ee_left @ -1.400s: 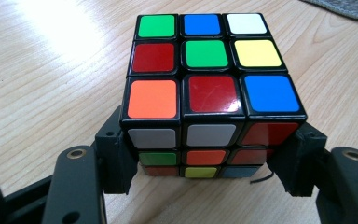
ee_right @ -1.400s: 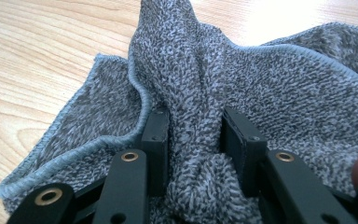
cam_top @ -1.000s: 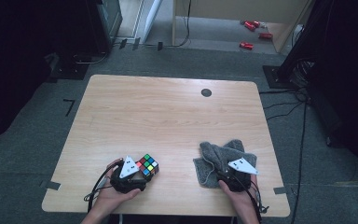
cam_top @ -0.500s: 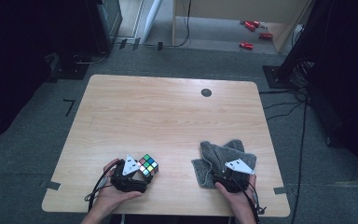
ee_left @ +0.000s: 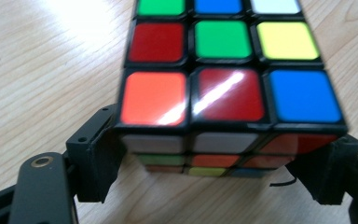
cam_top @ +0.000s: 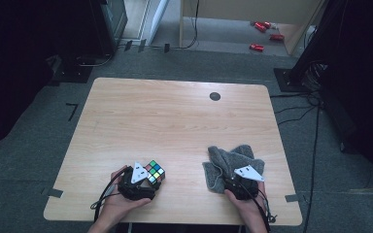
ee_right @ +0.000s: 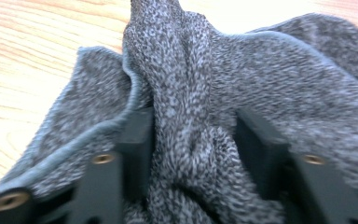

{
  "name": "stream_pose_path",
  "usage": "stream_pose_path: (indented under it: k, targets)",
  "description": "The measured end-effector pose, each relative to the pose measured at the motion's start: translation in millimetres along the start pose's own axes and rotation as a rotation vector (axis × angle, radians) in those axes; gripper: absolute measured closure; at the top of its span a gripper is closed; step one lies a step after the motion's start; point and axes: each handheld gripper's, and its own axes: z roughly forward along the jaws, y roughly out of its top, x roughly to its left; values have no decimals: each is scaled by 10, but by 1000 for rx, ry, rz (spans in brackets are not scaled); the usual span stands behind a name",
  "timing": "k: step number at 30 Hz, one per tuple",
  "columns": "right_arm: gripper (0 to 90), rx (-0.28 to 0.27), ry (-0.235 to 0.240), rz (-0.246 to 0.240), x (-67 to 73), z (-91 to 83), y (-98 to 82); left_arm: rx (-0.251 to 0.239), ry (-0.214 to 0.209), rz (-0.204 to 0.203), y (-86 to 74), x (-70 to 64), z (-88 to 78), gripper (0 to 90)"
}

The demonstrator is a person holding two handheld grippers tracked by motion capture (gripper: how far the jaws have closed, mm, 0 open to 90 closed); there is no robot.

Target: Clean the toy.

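Note:
A scrambled Rubik's cube (cam_top: 155,171) sits near the front left of the wooden table (cam_top: 175,121). My left gripper (cam_top: 149,180) has its jaws on the two sides of the cube (ee_left: 223,84), and its jaws (ee_left: 223,161) have just been closing, pads against the cube. At the front right lies a crumpled grey cloth (cam_top: 233,158). My right gripper (cam_top: 234,178) has just been closing too. In the right gripper view a raised fold of the cloth (ee_right: 261,70) is pinched between the right gripper (ee_right: 193,135) jaws.
A small black round disc (cam_top: 215,96) is set in the table near its far edge. Cables trail from both grippers over the front edge. Red objects (cam_top: 260,47) lie on the floor beyond the table, with dark equipment stands at both sides.

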Motion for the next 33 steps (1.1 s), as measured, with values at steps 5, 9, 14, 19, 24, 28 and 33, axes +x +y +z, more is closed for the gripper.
stream_pose_path:
  k: [5,9,14,19,24,28,33]
  targets:
    - [738,-9,-9,-2,33,3,7,-17,16,-2,9,3,-4,345]
    - [774,-40,35,27,9,-21,26,-42,22,15,49,-14,-25,347]
    - [776,-136,114,4,116,-203,198,-123,4,55,260,-61,-121,347]
    - [773,-211,225,-64,416,-383,449,-133,-51,101,462,-137,-43,347]
    - [767,-267,302,-70,700,-399,692,-146,-102,177,635,-269,10,348]
    - [766,-318,360,-54,832,-473,849,-146,-110,203,669,-300,34,347]
    - [766,-274,449,-104,1018,-497,838,-138,-120,199,649,-321,35,347]
